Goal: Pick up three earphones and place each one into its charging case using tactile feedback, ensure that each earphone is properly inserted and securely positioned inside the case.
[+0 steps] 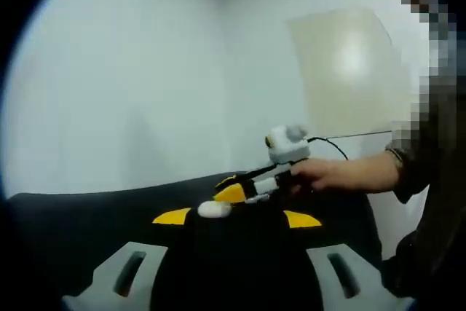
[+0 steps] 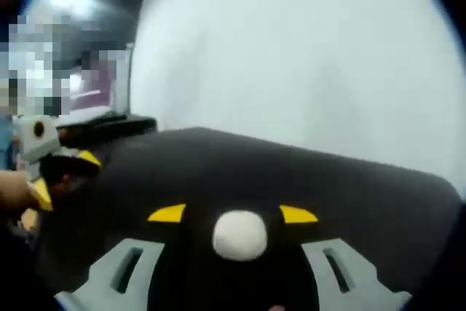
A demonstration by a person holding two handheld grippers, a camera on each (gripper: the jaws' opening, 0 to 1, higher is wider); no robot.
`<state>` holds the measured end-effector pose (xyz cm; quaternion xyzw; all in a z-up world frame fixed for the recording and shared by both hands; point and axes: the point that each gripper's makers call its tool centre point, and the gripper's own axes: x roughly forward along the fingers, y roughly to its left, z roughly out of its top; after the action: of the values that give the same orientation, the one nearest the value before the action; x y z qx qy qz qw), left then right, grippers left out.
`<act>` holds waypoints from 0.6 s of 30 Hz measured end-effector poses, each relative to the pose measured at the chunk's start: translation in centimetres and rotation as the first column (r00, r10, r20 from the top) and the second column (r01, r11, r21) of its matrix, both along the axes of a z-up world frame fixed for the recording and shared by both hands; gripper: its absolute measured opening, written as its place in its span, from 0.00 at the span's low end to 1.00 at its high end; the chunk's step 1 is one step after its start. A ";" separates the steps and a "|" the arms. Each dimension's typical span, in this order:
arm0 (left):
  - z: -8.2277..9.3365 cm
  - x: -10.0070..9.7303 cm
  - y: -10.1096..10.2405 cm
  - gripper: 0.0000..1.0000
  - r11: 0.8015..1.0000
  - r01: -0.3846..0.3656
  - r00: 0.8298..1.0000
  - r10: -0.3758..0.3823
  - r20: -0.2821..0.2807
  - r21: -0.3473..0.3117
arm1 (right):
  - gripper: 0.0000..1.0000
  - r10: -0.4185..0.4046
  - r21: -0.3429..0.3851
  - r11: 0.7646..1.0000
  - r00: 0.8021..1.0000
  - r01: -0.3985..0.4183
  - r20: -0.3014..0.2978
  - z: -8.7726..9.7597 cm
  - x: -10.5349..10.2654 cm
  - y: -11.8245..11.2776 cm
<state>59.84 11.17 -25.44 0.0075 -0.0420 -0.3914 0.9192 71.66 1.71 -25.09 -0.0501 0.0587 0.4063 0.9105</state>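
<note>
In the left gripper view, my left gripper (image 1: 237, 218) has its yellow-tipped fingers (image 1: 172, 216) spread wide over the black tabletop (image 1: 87, 216), gripping nothing. A white case (image 1: 214, 209) lies on the tabletop between the tips, toward the far edge. Just beyond it the right gripper (image 1: 240, 191) comes in from the right, held by a hand (image 1: 331, 175); its tips sit close to the case, but I cannot tell whether they touch it. A pale wall (image 1: 131, 85) rises behind the far edge, with a beige panel (image 1: 353, 71) to the right.

In the right gripper view, my right gripper (image 2: 233, 214) is equally wide open and holds nothing; the case (image 2: 239, 234) lies on the tabletop (image 2: 291, 172) between and just short of the fingers (image 2: 298, 214). The left gripper (image 2: 54, 162) shows at the left edge. A dark screen (image 2: 102, 63) stands beyond the tabletop's far left corner. Nothing stands between the fingers and the case.
</note>
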 end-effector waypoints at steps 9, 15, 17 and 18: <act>0.0 -0.2 -0.2 0.45 1.000 -0.001 1.000 0.001 0.000 0.002 | 0.43 0.184 0.256 0.953 0.981 -0.163 -0.060 2.4 -7.7 -3.0; -0.1 -0.3 -0.4 0.45 1.000 -0.006 1.000 0.006 -0.001 0.012 | 0.25 0.254 0.154 0.959 0.961 -0.236 -0.107 -2.6 -10.0 -2.9; -0.2 -0.3 -0.4 0.45 1.000 -0.010 1.000 0.010 0.000 0.013 | 0.25 0.257 0.146 0.960 0.958 -0.238 -0.127 -3.8 -10.0 -2.6; -0.2 -0.3 -0.4 0.45 1.000 -0.012 1.000 0.012 -0.002 0.015 | 0.25 0.240 0.099 0.968 0.964 -0.229 -0.118 -4.2 -9.8 -2.9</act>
<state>59.54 10.76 -25.64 0.0141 -0.0379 -0.3860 0.9216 61.89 -1.14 -29.24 0.0082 0.0941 0.5157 0.8515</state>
